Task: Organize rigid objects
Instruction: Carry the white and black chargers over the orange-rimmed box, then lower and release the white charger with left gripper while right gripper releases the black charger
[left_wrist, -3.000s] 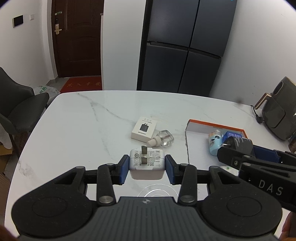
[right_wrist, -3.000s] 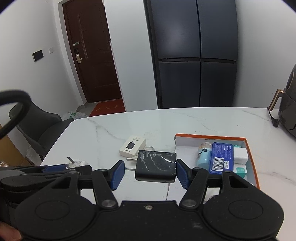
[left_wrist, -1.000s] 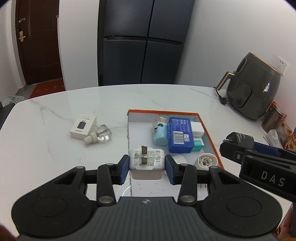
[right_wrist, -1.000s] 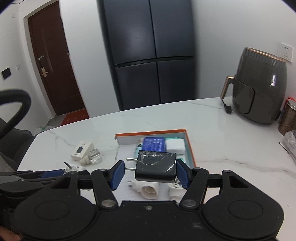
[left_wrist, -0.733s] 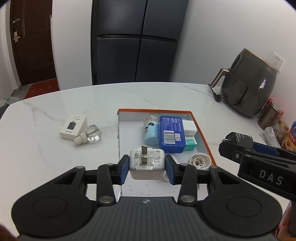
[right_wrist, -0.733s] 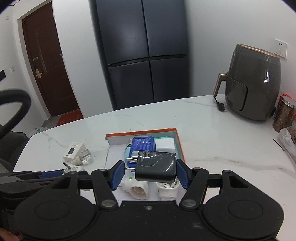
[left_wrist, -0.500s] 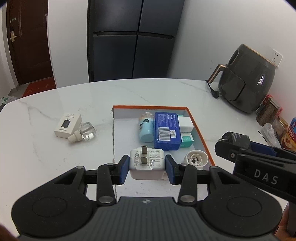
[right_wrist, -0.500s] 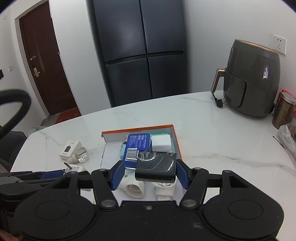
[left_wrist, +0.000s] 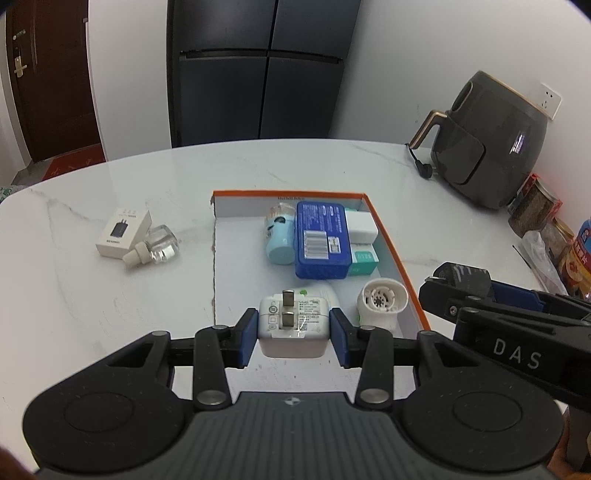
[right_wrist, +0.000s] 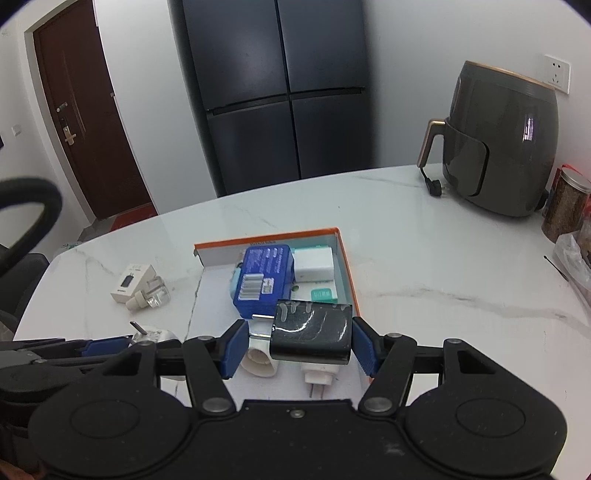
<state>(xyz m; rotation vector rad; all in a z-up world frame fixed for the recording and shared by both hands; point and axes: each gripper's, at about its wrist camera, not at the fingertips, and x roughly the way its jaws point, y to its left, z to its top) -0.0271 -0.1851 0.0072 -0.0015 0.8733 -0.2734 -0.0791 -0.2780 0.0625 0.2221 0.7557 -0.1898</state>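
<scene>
Left tongs (left_wrist: 293, 334): clenched on white charger (left_wrist: 293, 326), prongs forward. Right tongs (right_wrist: 297, 345): clenched on black charger (right_wrist: 312, 330), prongs leftward. Orange-rimmed box (left_wrist: 388, 240) directly ahead, below both; right tongs nearer.

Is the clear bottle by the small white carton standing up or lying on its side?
On its side. The clear bottle lies on the table left of the orange-rimmed box, pale cap pointing sideways against the small white carton.
</scene>
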